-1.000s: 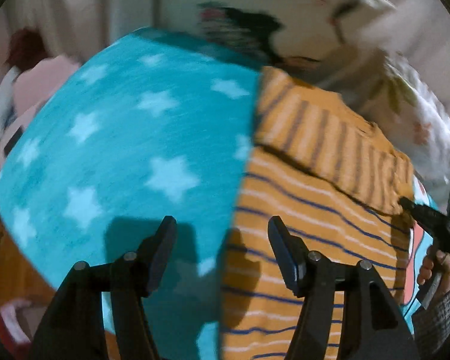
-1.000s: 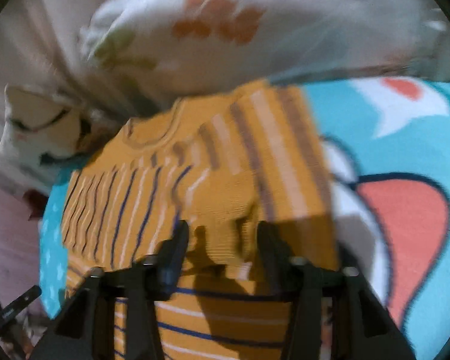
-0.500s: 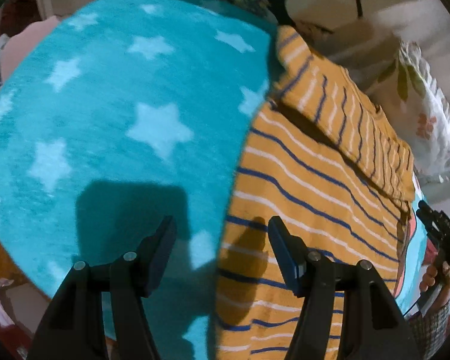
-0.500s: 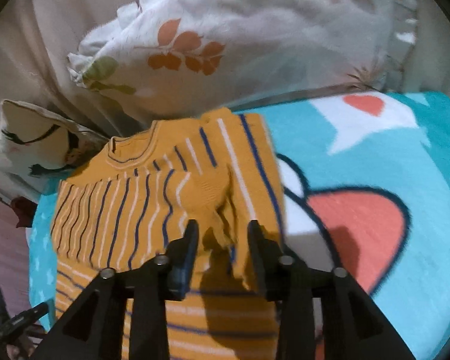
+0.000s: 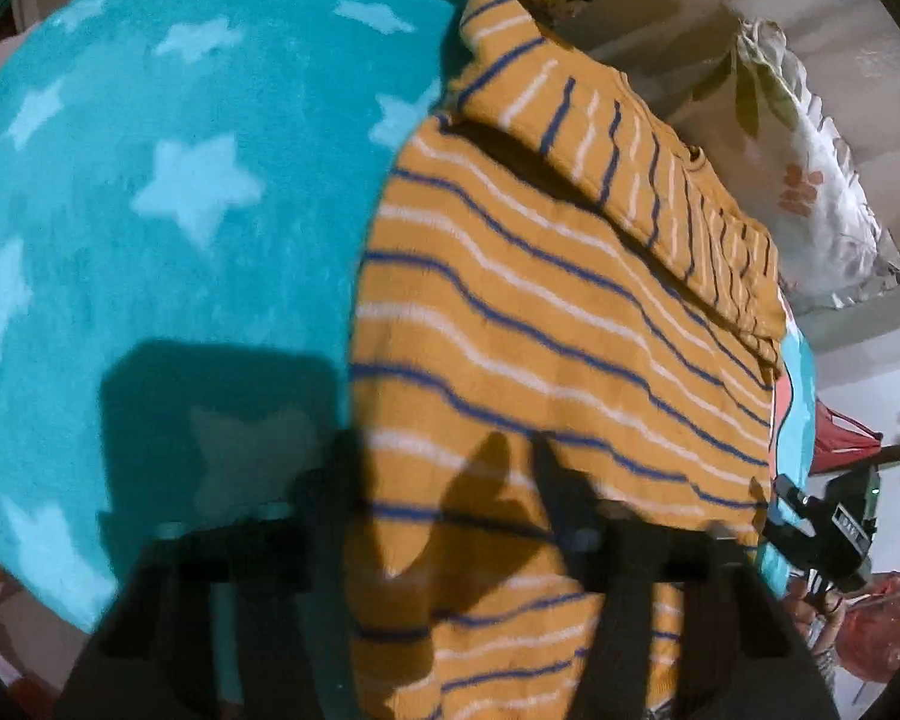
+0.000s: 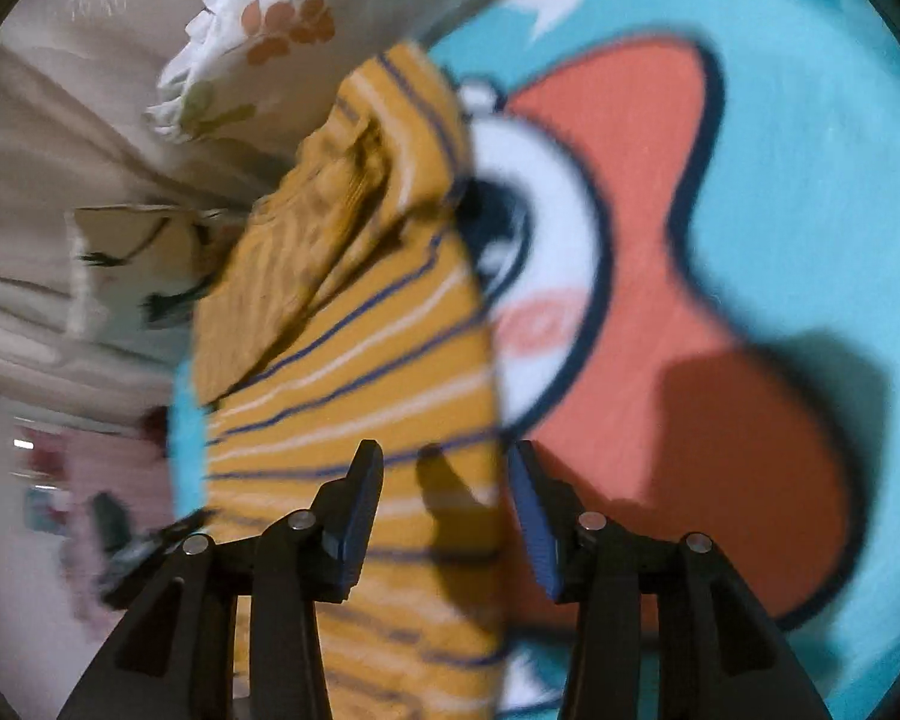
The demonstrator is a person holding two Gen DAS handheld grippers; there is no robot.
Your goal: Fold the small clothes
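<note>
An orange knit sweater [image 5: 540,312] with blue and white stripes lies flat on a teal blanket [image 5: 180,180], its sleeves folded across the top. My left gripper [image 5: 444,480] is open, its jaws astride the sweater's lower left edge. My right gripper [image 6: 444,498] is open over the sweater's [image 6: 360,372] right edge, where it meets the blanket's red and white cartoon print [image 6: 660,300]. The right gripper also shows at the right of the left wrist view [image 5: 822,528].
A white pillow with orange leaf print [image 5: 810,180] and a cream pillow [image 6: 132,240] lie beyond the sweater. Beige bedding fills the back. The teal blanket with white stars spreads to the left.
My right gripper let go of the folded sleeve, opened and swung down to the sweater's right edge. My left gripper moved closer over the sweater's lower left edge.
</note>
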